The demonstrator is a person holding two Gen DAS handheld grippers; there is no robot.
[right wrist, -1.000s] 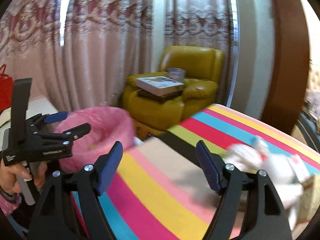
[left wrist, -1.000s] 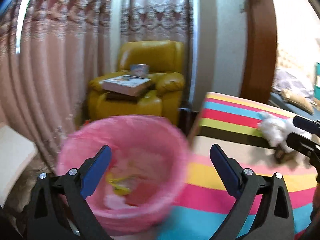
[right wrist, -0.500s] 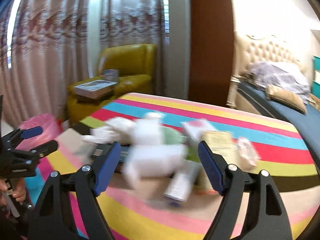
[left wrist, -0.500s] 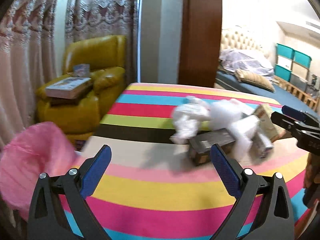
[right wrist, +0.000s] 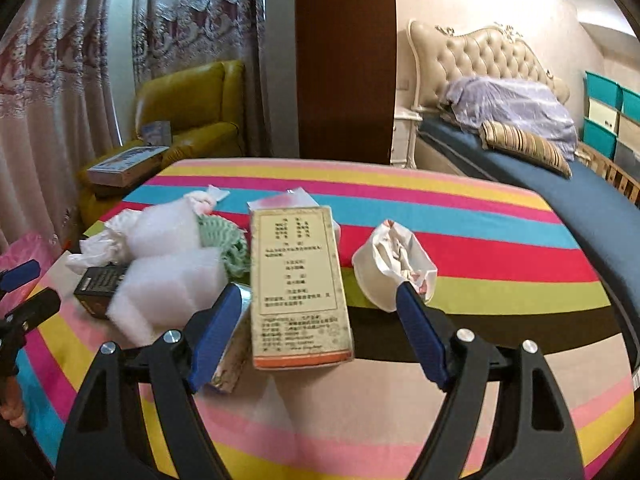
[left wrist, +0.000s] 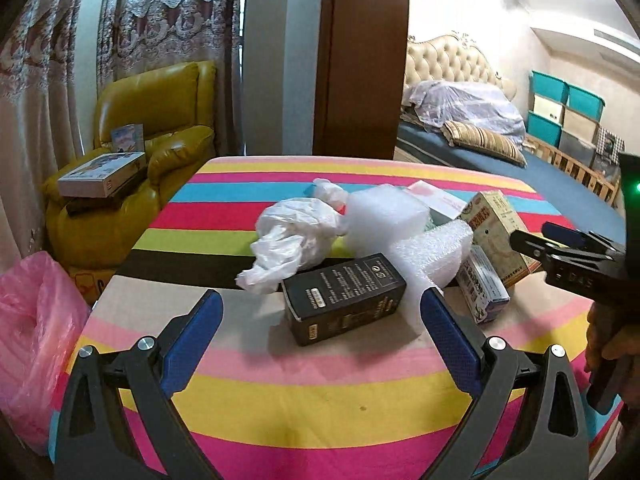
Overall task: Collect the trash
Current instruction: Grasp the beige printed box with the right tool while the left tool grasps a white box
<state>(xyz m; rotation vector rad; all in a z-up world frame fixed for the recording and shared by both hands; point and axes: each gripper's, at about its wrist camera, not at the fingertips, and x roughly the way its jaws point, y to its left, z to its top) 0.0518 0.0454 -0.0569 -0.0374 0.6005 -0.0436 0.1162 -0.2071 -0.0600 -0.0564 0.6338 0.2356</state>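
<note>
A pile of trash lies on the striped table [left wrist: 320, 400]. It holds a black box [left wrist: 344, 296], a crumpled white plastic bag [left wrist: 292, 236], a white foam block [left wrist: 384, 216], bubble wrap [left wrist: 432, 256] and a cream printed box [left wrist: 496, 236]. My left gripper [left wrist: 322, 306] is open just in front of the black box, not touching it. My right gripper [right wrist: 318, 300] is open with the cream box [right wrist: 298, 280] between its fingers, pads clear of it. A paper cup stuffed with paper [right wrist: 392, 264] stands to the right. The pink bin bag [left wrist: 36, 340] is at far left.
A yellow armchair [left wrist: 152, 120] with a flat box on it stands behind the table's left end. A dark wooden post [left wrist: 360, 60] rises behind the table. A bed [right wrist: 560, 184] and teal storage boxes [left wrist: 560, 96] are at the right. The right gripper [left wrist: 536, 240] reaches in from the right edge.
Both views have swung right, from the pink bin to the trash pile. Both grippers have come close to the pile and stayed open.
</note>
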